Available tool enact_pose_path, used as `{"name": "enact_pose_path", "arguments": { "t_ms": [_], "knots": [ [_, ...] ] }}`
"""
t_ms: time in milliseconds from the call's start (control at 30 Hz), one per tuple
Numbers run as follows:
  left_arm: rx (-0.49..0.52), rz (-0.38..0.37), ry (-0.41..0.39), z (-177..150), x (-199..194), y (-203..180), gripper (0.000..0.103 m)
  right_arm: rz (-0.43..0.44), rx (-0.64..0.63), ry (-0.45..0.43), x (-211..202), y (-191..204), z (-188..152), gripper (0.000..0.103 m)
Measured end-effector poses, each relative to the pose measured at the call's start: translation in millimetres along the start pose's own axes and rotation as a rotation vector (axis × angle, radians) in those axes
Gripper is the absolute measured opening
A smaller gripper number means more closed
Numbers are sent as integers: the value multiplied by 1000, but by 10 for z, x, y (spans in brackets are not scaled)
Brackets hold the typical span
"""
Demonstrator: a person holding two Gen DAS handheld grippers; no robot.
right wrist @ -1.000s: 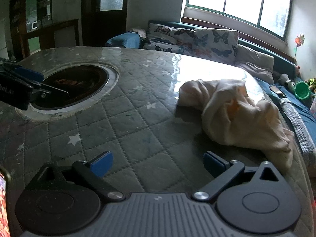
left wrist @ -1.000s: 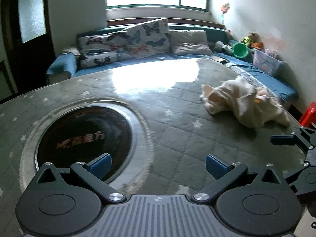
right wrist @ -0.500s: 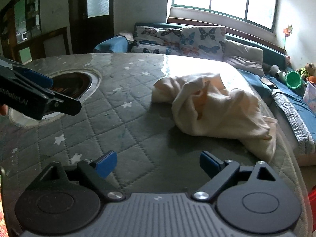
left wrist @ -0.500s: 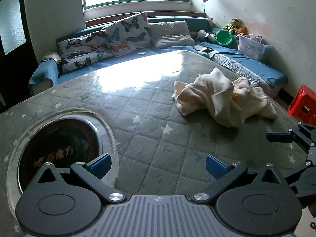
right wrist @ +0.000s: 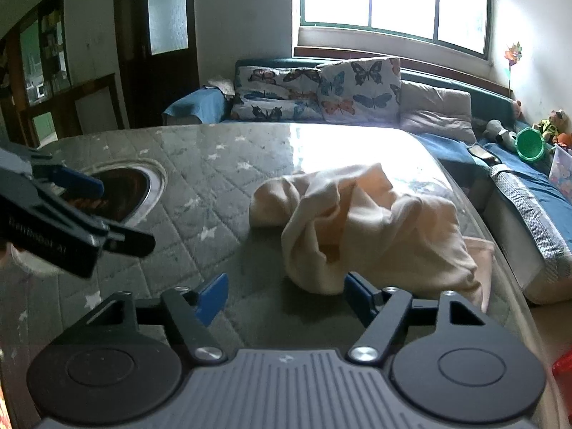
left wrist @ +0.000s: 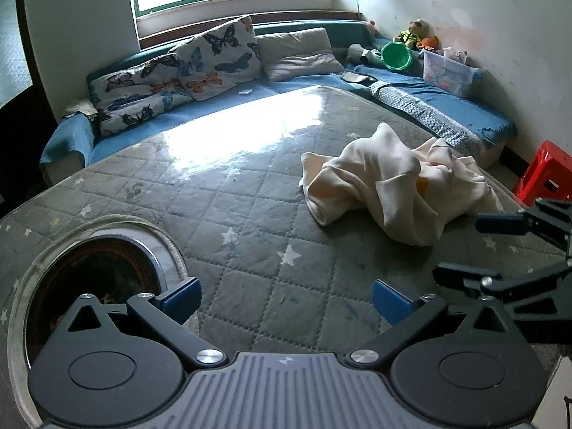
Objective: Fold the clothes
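Lying crumpled on the quilted grey table cover (left wrist: 250, 193) is a cream garment (left wrist: 389, 186), bunched in loose folds toward the table's right side, with a patch of orange showing in its creases. From the left wrist view the left gripper (left wrist: 286, 298) has its blue-padded fingers (left wrist: 180, 295) spread wide with nothing between them, poised above bare cover well short of the garment. That view alone shows the red stool (left wrist: 545, 175) on the floor past the table edge, and the right gripper (left wrist: 464, 246) coming in from the right, its dark fingers apart, near the garment's closest fold.

The right wrist view shows the right gripper (right wrist: 286, 295) much closer to the cloth: its fingers are wide apart and hold nothing, and the garment's (right wrist: 364, 225) nearest lobe hangs just at the right blue pad. Whether cloth and pad touch cannot be told. Only this view takes in the dark wooden door (right wrist: 161, 35) and the shelving at far left, and the left gripper (right wrist: 118, 214) from the side.

A round recess (left wrist: 89, 286) ringed with metal sits in the table at left; its inside is dark and what it holds is unclear. On the blue sofa (left wrist: 447, 103) behind lie butterfly cushions (left wrist: 218, 57), a green bucket (left wrist: 396, 56) tipped on its side, and a clear plastic box (left wrist: 447, 75) with contents too small to name.
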State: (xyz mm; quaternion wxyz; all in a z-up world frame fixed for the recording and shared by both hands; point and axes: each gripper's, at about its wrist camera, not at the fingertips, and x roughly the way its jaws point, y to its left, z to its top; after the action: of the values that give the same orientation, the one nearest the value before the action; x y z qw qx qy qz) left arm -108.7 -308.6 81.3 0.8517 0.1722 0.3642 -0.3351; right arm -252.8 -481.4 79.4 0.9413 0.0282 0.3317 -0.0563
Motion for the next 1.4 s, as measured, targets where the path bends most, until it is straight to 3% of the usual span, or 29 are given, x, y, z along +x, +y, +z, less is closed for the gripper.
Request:
{"name": "enact_pose_path", "arguments": {
  "t_ms": [333,667,900,1000,1100,1400],
  "knots": [
    [-2,12,8,46,59,82,103,9,2,-37,179,-19,201,64],
    [-8,30,12,38,74,193,103,-38,9,-61,381,-106,323,58],
    [-18,34,12,30,70,251,103,-57,13,-69,523,-144,390,42],
    [-17,35,12,23,68,260,103,-50,20,-59,598,-159,404,28],
    [-19,37,7,18,52,285,103,-25,15,-73,578,-117,377,14],
    [-50,27,-24,66,-28,377,103,128,-122,-91,312,390,120,9]
  ]
}}
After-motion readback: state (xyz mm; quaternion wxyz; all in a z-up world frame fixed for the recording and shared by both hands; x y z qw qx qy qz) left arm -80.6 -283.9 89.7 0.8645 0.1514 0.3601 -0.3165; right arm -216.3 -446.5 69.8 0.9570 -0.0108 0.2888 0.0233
